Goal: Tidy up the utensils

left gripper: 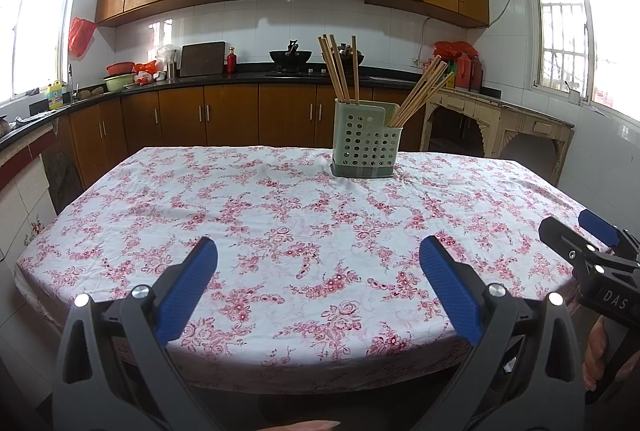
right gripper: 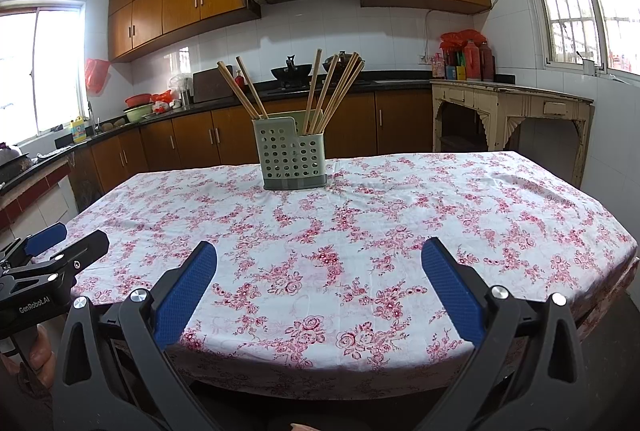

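A pale green perforated utensil holder [left gripper: 366, 145] [right gripper: 292, 155] stands upright near the table's far edge. Several wooden chopsticks [left gripper: 340, 69] [right gripper: 244, 87] stick out of its taller left compartment. Several more chopsticks [left gripper: 424, 91] [right gripper: 336, 89] lean right from the lower right compartment. My left gripper [left gripper: 318, 251] hangs open over the table's near edge, nothing between its blue pads [left gripper: 188, 291]. My right gripper [right gripper: 319, 253] is open too, with blue pads [right gripper: 452, 291] bare. Each gripper shows at the side of the other's view: right gripper [left gripper: 576, 227], left gripper [right gripper: 76, 237].
The table wears a white cloth with pink flowers [left gripper: 280, 231] [right gripper: 360, 231]. A dark kitchen counter with wooden cabinets [left gripper: 240, 111] runs behind it. A worn cream side table [left gripper: 500, 119] [right gripper: 512, 111] stands at the back right. A hand [left gripper: 596, 351] holds the right gripper's handle.
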